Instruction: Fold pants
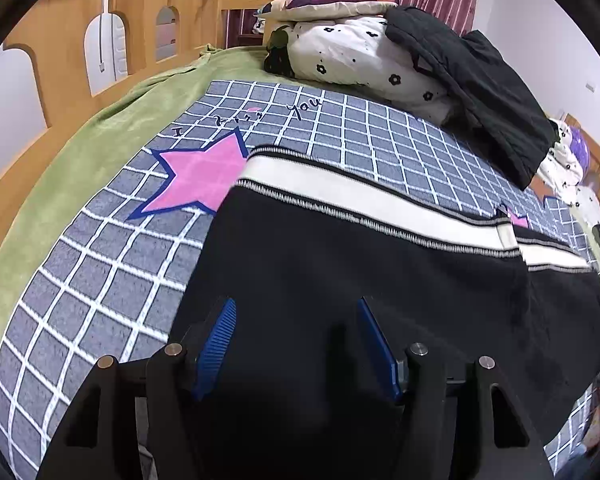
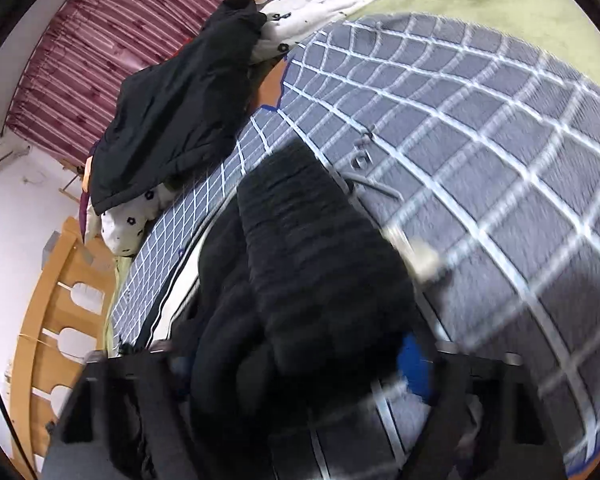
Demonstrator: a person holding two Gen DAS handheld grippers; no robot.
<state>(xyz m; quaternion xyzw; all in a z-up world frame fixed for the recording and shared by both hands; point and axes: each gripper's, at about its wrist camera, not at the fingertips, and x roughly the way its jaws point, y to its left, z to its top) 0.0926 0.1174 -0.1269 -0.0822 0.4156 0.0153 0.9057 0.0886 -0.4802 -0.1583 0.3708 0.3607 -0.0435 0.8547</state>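
Note:
Black pants (image 1: 340,264) with a cream side stripe (image 1: 340,192) lie flat on the grey checked blanket (image 1: 100,272). My left gripper (image 1: 296,312) hovers over the black cloth, jaws wide apart, blue pads (image 1: 216,344) empty. In the right wrist view the pants' black waistband end (image 2: 308,248) is bunched and lifted between my right gripper's (image 2: 300,360) fingers; one blue pad (image 2: 414,364) shows beside the cloth. The view is motion-blurred. A metal-tipped drawstring (image 2: 416,256) dangles from the waistband.
A pile of flowered bedding (image 1: 352,56) with a black jacket (image 1: 480,92) on it sits at the far side. A green sheet (image 1: 80,148) and a wooden bed rail (image 1: 60,52) border the blanket. A pink star (image 1: 204,176) is printed beside the pants.

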